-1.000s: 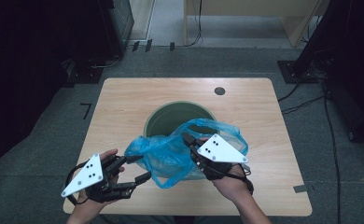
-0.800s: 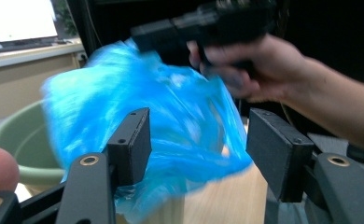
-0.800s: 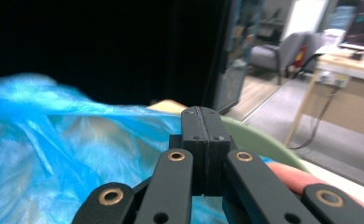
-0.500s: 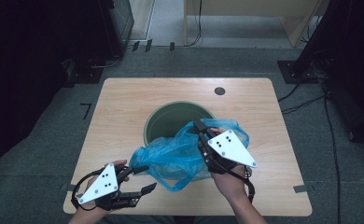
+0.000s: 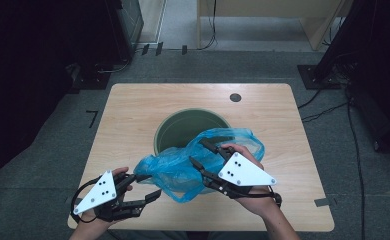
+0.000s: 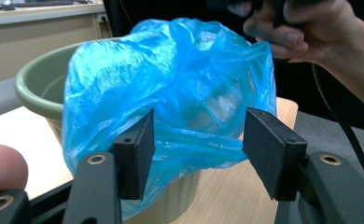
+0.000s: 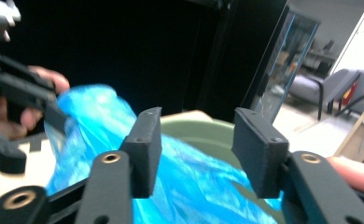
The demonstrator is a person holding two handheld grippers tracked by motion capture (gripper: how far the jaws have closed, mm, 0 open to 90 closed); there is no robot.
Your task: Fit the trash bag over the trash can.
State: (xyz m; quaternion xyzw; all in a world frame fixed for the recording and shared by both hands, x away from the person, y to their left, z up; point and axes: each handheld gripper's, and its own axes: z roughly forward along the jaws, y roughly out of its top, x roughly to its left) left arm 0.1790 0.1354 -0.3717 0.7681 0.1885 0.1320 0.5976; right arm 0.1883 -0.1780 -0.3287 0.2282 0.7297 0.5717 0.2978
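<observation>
On the wooden surface (image 5: 133,115) stood a green bucket (image 5: 175,131), and a blue plastic bag (image 5: 183,167) lay draped over its near rim, spilling down toward the person's side. At the near left edge of the surface, the left hand (image 5: 90,224) held the left gripper (image 5: 145,187) low, its grey plate tilted up and its jaws pointing right toward the bag's lower left corner. Its jaws stood apart, with nothing clamped between them; in the left gripper view the bag hung just beyond the two black pads, which framed it without clearly pinching it. The right hand (image 5: 255,200) came in from the bottom right with the wrist bent inward, carrying the right gripper (image 5: 200,152) over the bag, angled toward the bucket. Its jaws were also spread wide, one lying above the bag's crumpled top and the other lower on its near side. From the right gripper view, the blue plastic lay beneath and past the parted pads, with the bucket's rim behind it and the left gripper off to the left.
</observation>
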